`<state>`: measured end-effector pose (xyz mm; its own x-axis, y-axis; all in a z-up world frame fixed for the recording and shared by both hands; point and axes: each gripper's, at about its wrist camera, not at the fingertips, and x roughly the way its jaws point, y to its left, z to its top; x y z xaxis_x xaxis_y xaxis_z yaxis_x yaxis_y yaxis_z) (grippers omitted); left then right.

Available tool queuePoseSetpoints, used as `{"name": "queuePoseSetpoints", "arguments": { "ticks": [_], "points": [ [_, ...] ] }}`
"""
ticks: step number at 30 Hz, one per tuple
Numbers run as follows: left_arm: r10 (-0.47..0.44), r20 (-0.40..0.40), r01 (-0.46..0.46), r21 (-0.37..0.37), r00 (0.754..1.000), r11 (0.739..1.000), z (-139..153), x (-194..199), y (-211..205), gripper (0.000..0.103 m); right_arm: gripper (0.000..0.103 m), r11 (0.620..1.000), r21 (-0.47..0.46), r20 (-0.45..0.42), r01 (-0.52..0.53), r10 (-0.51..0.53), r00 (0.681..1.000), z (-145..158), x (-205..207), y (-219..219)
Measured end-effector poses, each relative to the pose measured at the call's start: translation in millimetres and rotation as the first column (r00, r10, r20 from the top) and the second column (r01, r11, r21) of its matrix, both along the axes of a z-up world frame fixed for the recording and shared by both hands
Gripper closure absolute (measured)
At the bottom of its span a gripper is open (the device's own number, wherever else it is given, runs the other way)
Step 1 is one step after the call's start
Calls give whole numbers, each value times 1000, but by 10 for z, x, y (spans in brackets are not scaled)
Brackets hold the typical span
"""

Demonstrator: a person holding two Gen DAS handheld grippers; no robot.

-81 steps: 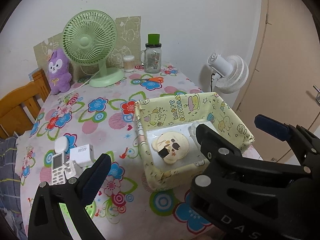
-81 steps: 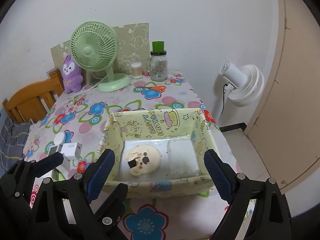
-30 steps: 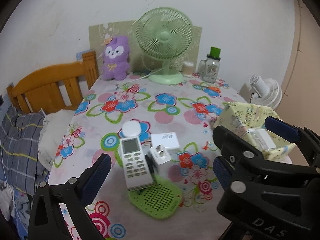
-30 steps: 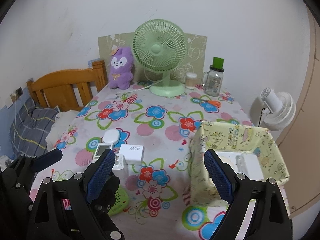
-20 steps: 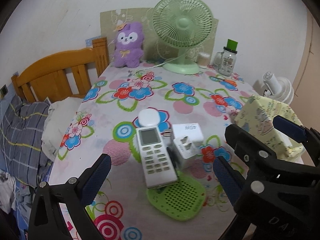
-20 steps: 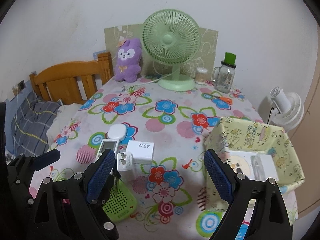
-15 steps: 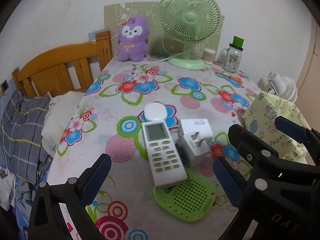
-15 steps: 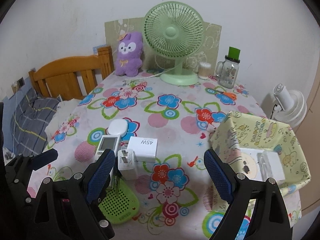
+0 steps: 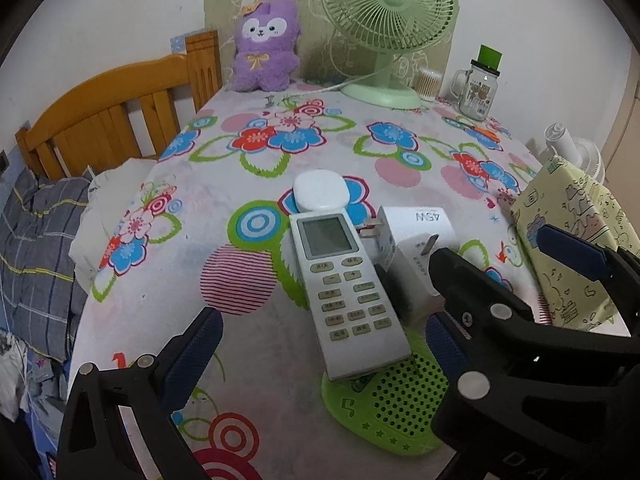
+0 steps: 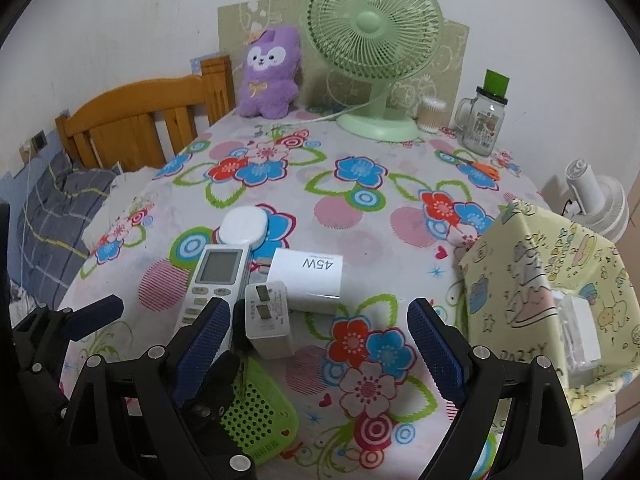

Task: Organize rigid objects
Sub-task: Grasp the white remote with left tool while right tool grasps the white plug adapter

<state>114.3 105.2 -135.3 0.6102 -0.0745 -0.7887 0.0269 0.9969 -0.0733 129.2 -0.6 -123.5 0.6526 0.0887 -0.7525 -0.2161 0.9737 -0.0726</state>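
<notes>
A white remote control (image 9: 344, 288) lies on the floral tablecloth, its lower end resting on a flat green perforated pad (image 9: 392, 404). Beside it are two white power adapters (image 10: 310, 280), one marked 45W, and a white oval case (image 9: 320, 190). My left gripper (image 9: 320, 344) is open, low over the table, with the remote between its fingers. My right gripper (image 10: 318, 334) is open and empty, just in front of the smaller adapter (image 10: 268, 320). The remote (image 10: 216, 280) and green pad (image 10: 256, 416) also show in the right wrist view.
A yellow patterned fabric basket (image 10: 560, 280) holding white items stands at the table's right edge. At the back are a green desk fan (image 10: 374, 40), purple plush toy (image 10: 270, 76), glass jar mug (image 10: 484, 124) and small cotton-swab jar (image 10: 430, 114). A wooden headboard (image 9: 120, 120) and bedding lie left.
Both grippers have swung left from over the basket and moved down toward the cluster of remote, adapters and green pad, which now fills the near view. Both stay open.
</notes>
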Motion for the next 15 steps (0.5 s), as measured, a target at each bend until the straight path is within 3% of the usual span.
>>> {"name": "queuePoseSetpoints", "arguments": {
  "ticks": [7,15],
  "points": [
    [-10,-22,10,10,1000,1000,-117,36,-26,1,21,1000,-13,-63,-21,20,998,-175,78,78],
    [3,-39,-3,8,999,1000,-194,104,2,1,50,998,39,-134,-40,45,990,-324,198,102]
  ]
}}
